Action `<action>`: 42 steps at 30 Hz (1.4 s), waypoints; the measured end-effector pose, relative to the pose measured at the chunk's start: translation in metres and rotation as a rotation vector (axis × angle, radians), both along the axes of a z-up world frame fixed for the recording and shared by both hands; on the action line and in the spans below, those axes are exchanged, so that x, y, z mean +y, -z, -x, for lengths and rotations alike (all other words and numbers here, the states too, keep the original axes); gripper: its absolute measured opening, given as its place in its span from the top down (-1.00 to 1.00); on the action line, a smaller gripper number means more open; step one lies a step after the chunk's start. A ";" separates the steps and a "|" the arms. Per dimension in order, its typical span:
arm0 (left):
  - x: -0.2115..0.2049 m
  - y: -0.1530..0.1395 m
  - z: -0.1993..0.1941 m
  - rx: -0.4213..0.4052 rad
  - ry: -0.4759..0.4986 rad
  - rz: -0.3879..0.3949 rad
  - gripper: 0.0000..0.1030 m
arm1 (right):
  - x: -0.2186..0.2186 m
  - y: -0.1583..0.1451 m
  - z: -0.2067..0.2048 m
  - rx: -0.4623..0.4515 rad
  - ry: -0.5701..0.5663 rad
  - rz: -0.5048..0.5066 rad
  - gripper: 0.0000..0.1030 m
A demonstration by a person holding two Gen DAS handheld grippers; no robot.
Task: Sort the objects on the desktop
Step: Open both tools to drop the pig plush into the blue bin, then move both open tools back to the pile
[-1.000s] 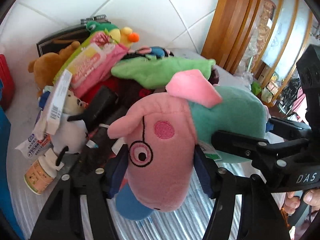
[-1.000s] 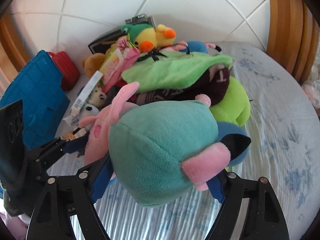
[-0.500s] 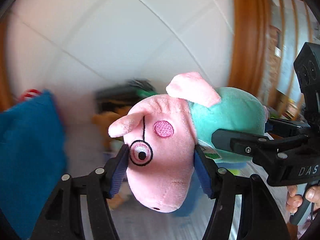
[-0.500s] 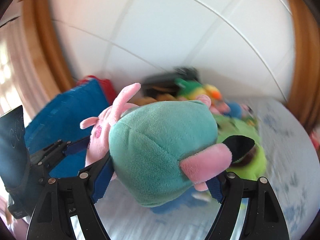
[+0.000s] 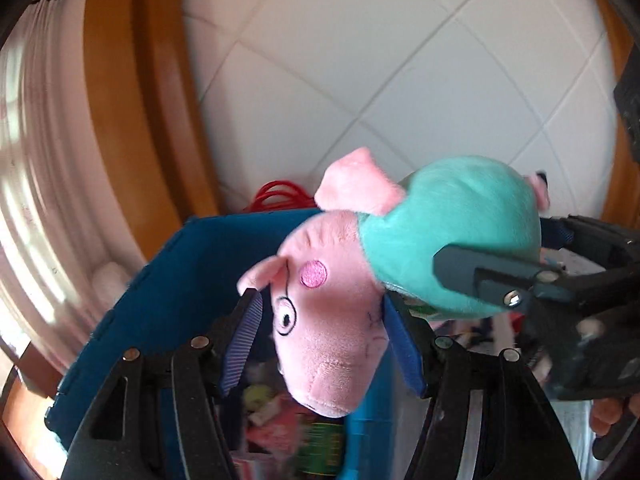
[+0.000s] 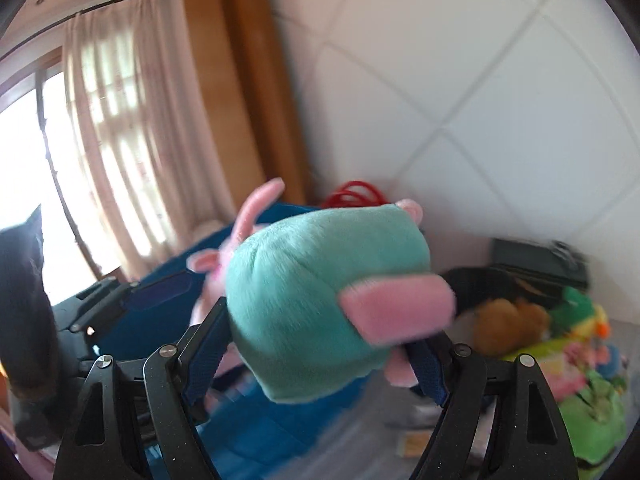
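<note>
Both grippers carry one pig plush (image 5: 332, 320) between them, because it is too long and floppy for a single grip. The left gripper (image 5: 320, 340) has its blue-padded fingers (image 5: 244, 336) pressed on either side of the pink head, snout hanging down toward the camera. The right gripper (image 6: 316, 344) clamps the teal body (image 6: 312, 300), its fingers (image 6: 204, 360) set wide to take the rounder bulk; in the left view it reaches in from the right across the belly. So each end is supported and the toy stays level instead of sagging.

The plush hangs in the air directly over the open blue bin (image 5: 168, 292), whose inside already shows blurred small packets. That placement suggests the bin is where toys go, and the next step is probably to lower it and let go with both hands together.

The remaining pile (image 6: 560, 332) of plush toys lies on the table off to the right, well apart from the bin.
</note>
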State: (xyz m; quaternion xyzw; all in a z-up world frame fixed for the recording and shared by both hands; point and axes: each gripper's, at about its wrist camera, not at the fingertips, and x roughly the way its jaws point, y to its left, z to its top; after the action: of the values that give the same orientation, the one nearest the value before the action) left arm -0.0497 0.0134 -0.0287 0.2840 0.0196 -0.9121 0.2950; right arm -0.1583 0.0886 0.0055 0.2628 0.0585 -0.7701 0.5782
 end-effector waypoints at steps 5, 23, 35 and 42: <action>-0.070 0.020 -0.005 -0.009 -0.096 -0.118 -0.20 | -0.056 -0.001 -0.007 -0.038 -0.025 -0.054 -0.42; -0.054 0.033 -0.053 -0.021 -0.129 -0.138 -0.21 | -0.074 0.020 -0.042 0.164 0.115 -0.197 -0.99; -0.019 0.031 -0.100 0.082 -0.136 -0.098 -0.42 | -0.022 0.020 -0.070 0.201 0.171 -0.152 -1.00; -0.001 0.034 -0.130 0.155 -0.157 -0.055 -0.48 | 0.013 0.031 -0.093 0.249 0.241 -0.114 -1.00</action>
State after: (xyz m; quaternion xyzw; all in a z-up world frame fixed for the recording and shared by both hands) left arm 0.0801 0.0127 -0.0623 0.2183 0.0897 -0.9045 0.3552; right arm -0.0649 0.1018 -0.0250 0.2029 0.1411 -0.8560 0.4541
